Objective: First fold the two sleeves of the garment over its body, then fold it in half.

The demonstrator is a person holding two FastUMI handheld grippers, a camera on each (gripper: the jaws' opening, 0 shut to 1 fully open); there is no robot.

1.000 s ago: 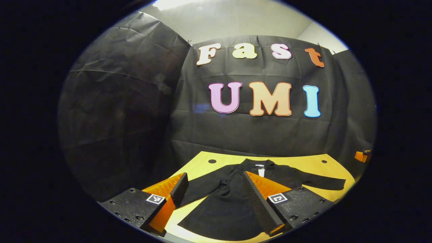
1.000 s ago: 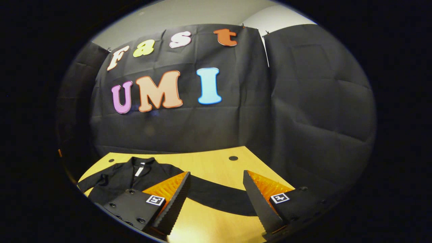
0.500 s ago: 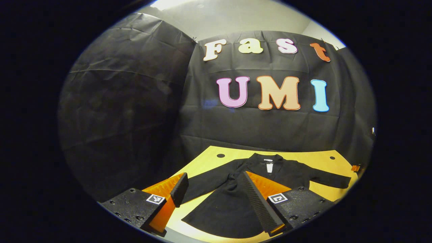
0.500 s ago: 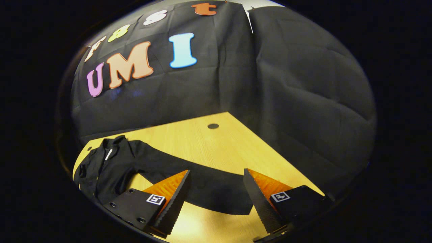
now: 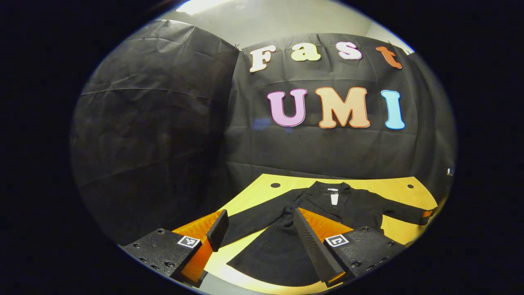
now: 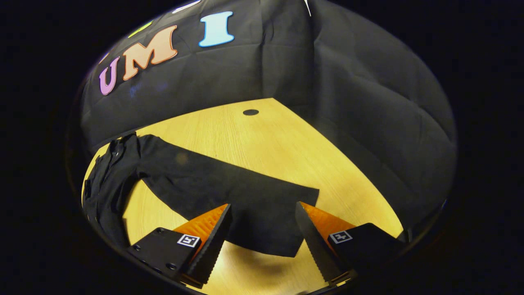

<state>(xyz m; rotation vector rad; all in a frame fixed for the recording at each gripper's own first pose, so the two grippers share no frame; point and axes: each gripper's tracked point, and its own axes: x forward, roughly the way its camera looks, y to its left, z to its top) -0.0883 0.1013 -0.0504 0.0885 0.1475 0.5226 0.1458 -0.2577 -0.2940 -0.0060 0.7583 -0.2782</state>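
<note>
- Since a second ago the right tool [image 6: 262, 229] has tipped down toward the table [image 6: 262, 139], so the sleeve end now lies between its fingers; the left tool [image 5: 256, 233] has shifted only slightly.
- Black garment [image 5: 294, 229] lies flat on the yellow wooden table, collar toward the booth's back wall, both sleeves stretched out to the sides, neither folded yet.
- Its right sleeve [image 6: 229, 188] runs across the table to a cuff that sits under the right tool.
- Right tool is spread wide, hovering over that cuff, fingers not pressing on it.
- Left tool is spread too, above the garment's left sleeve [image 5: 254, 219] and lower body, gripping nothing.
- Dark round holes [image 6: 250, 112] mark the table's far corners.
</note>
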